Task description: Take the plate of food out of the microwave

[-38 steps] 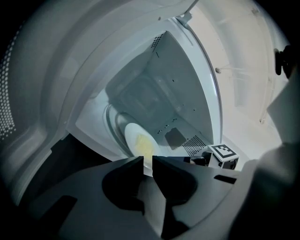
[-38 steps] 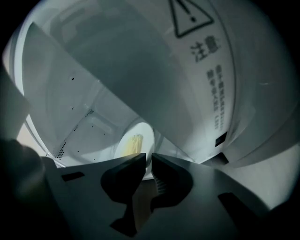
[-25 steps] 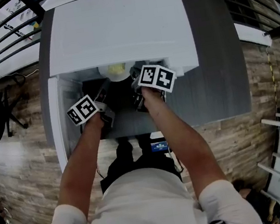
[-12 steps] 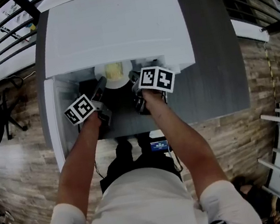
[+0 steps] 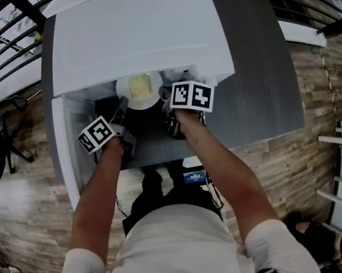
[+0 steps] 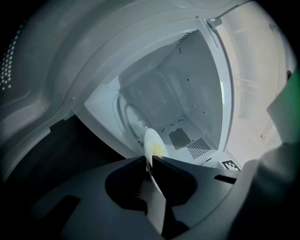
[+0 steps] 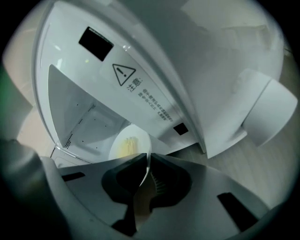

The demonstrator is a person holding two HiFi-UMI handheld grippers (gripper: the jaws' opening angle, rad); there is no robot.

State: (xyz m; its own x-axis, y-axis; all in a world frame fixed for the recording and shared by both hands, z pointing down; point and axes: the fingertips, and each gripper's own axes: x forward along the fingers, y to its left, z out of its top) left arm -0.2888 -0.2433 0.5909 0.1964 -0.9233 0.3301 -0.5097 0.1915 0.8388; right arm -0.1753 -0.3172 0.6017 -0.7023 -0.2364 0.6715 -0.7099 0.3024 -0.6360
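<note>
A white plate (image 5: 140, 90) with yellow food sits at the mouth of the open white microwave (image 5: 136, 35). My left gripper (image 5: 123, 103) holds the plate's left rim. In the left gripper view the jaws (image 6: 149, 160) have just been closing and now pinch the thin rim of the plate (image 6: 153, 143). On the plate's right rim is my right gripper (image 5: 165, 95). Its own view shows its jaws (image 7: 148, 157) shut on the edge of the plate (image 7: 127, 143). The plate lies level between both grippers.
The microwave stands on a grey table (image 5: 261, 73), its door (image 5: 64, 149) swung open to the left. Behind the plate are the cavity and glass turntable (image 6: 129, 115). A white cylinder (image 7: 265, 112) stands to the right of the microwave. The floor is wooden planks.
The left gripper's jaws have closed on the plate's rim. More of the plate now shows from under the microwave's top edge. Both hands stay nearly where they were.
</note>
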